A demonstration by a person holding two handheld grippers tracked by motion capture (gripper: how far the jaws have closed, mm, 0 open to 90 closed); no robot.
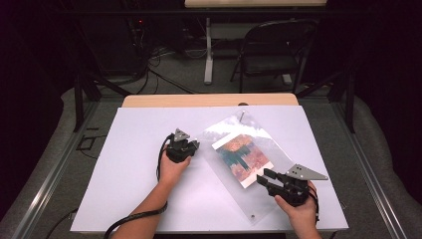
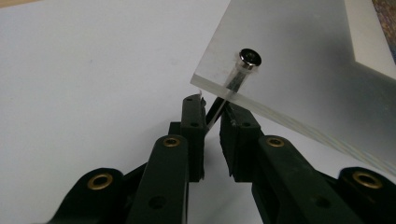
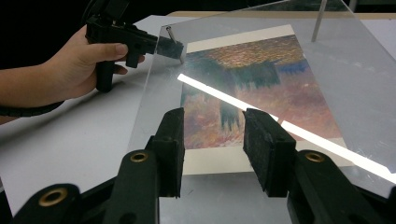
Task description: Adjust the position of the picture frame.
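Gripping: left gripper [image 2: 214, 109] has its jaws closed on the lower shank of the bolt [image 2: 243, 67] under the acrylic sheet [image 1: 268, 149]
Bolt axis: slants up through the sheet's corner hole — head on top, shank below, away from the sheet's middle
Nearer hand: left — at that corner
Right gripper [image 3: 214, 140]: jaws parted, at the sheet's near edge; grip on it unclear
Print [image 3: 261, 93]: flat under the sheet, mid-sheet
Second bolt [image 3: 319, 18]: upright, at the sheet's far corner
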